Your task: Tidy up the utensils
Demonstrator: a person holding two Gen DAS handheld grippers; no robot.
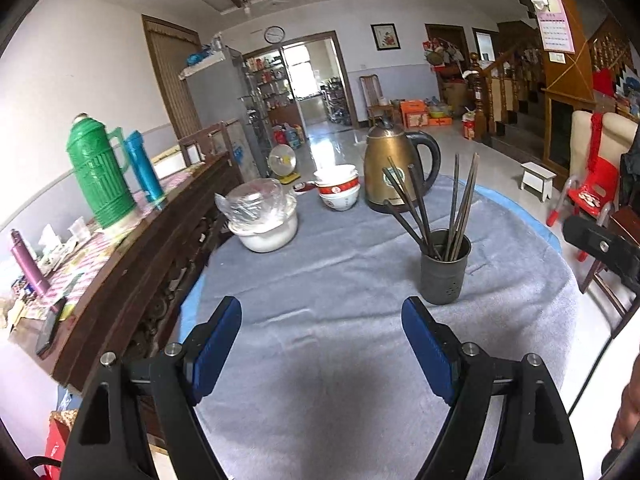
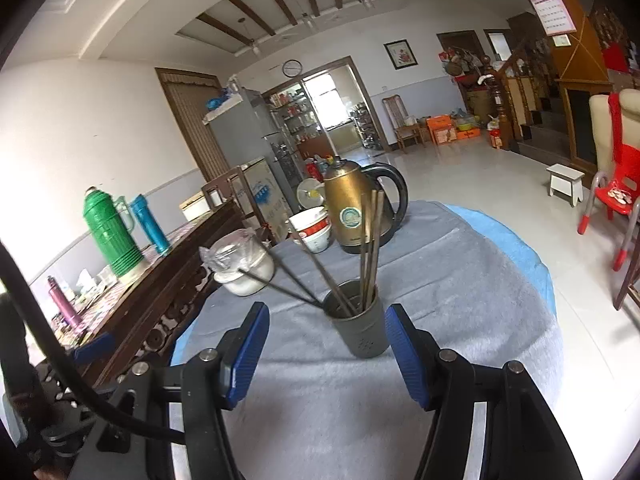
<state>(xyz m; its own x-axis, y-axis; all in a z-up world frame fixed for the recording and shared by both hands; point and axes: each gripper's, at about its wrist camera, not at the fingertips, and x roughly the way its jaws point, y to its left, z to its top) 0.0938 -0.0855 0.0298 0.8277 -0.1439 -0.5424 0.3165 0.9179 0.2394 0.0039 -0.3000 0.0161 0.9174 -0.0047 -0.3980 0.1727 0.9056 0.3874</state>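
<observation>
A dark grey utensil cup stands on the grey tablecloth and holds several chopsticks, some dark, some lighter brown. My left gripper hovers open and empty over the cloth, with the cup ahead and to the right of its right finger. In the right wrist view the cup stands just ahead of my right gripper, close to the right fingertip. That gripper's pads are apart and touch nothing. The chopsticks lean out of the cup, the dark ones to the left.
Behind the cup stand a gold kettle, stacked bowls and a white pot with a plastic bag over it. A wooden sideboard along the left carries a green thermos and a blue one. Red chairs stand to the right.
</observation>
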